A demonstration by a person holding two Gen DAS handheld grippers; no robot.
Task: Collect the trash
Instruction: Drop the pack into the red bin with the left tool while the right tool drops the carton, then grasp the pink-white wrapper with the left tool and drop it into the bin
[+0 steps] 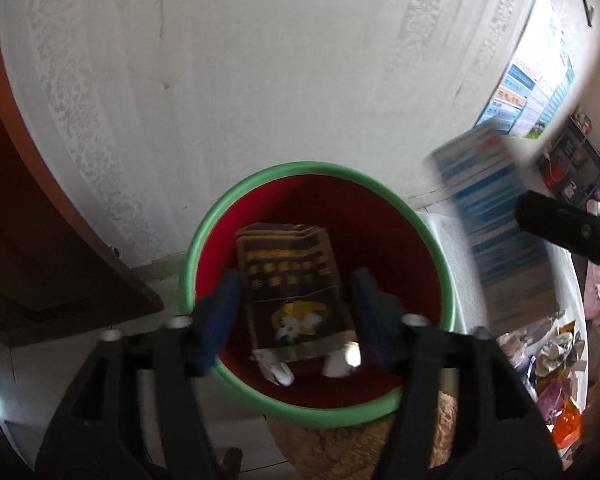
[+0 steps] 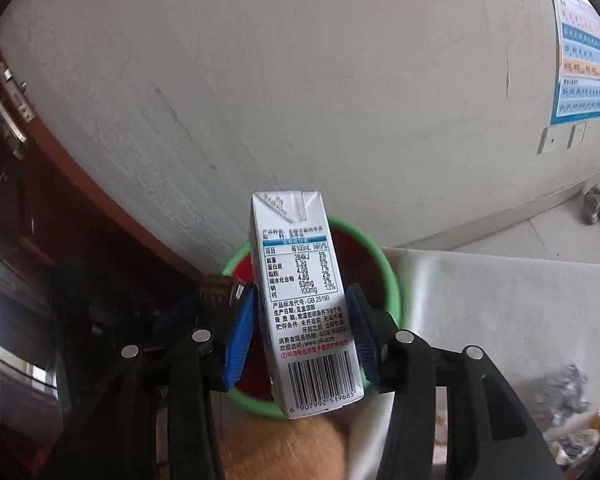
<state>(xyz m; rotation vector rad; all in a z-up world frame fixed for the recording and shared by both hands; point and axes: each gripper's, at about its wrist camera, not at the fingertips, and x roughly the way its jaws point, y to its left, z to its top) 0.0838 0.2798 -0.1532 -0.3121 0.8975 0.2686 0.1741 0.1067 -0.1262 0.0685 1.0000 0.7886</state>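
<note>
A red bin with a green rim stands below my left gripper. Its jaws stand open around a dark snack packet that hangs free between them over the bin, touching neither pad. White crumpled paper lies in the bin. My right gripper is shut on a white milk carton, held upright over the same bin. In the left wrist view the carton and the right gripper's black body show blurred at the right.
A white wall is behind the bin and a brown wooden door at the left. A white-covered table lies at the right with more wrappers on it. A woven stool sits under the bin.
</note>
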